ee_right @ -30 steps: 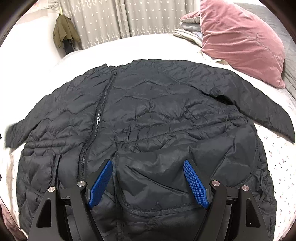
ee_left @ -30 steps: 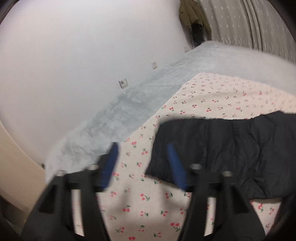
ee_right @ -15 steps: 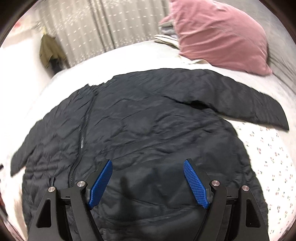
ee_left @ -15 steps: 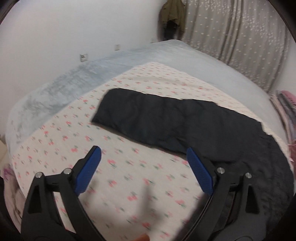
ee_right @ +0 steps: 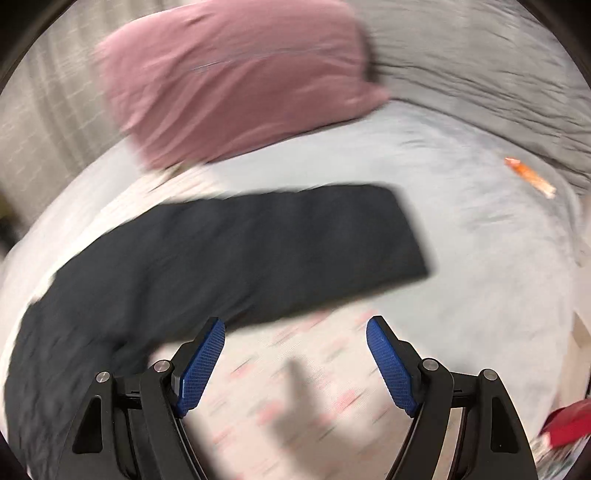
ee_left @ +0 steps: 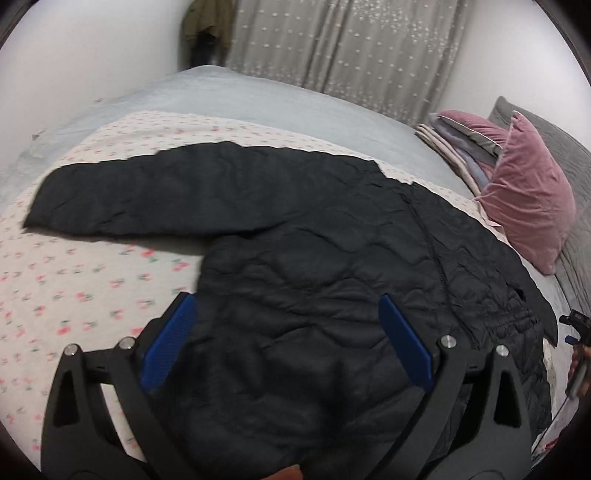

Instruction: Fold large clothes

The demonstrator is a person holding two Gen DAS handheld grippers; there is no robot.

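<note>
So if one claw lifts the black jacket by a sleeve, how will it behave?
The black jacket is quilted and puffy, so probably light for its size. It lies limp with creases on the cherry-print sheet, so it will likely sag and trail. Its sleeve looks smooth, so it may slip from the pads.

A bed (ee_left: 258,99) filled most of both views, covered by a pale grey-blue blanket (ee_right: 480,229) with a cream cherry-print sheet (ee_left: 74,280) laid over it. A pink velvet pillow (ee_left: 528,199) leaned at the head end against a grey quilted headboard (ee_right: 480,74), with a stack of folded linens (ee_left: 458,140) beside it. A plain white wall (ee_left: 92,55) met grey dotted curtains (ee_left: 351,48), and an olive garment (ee_left: 205,22) hung in that corner; the right wrist view was motion-blurred.
</note>
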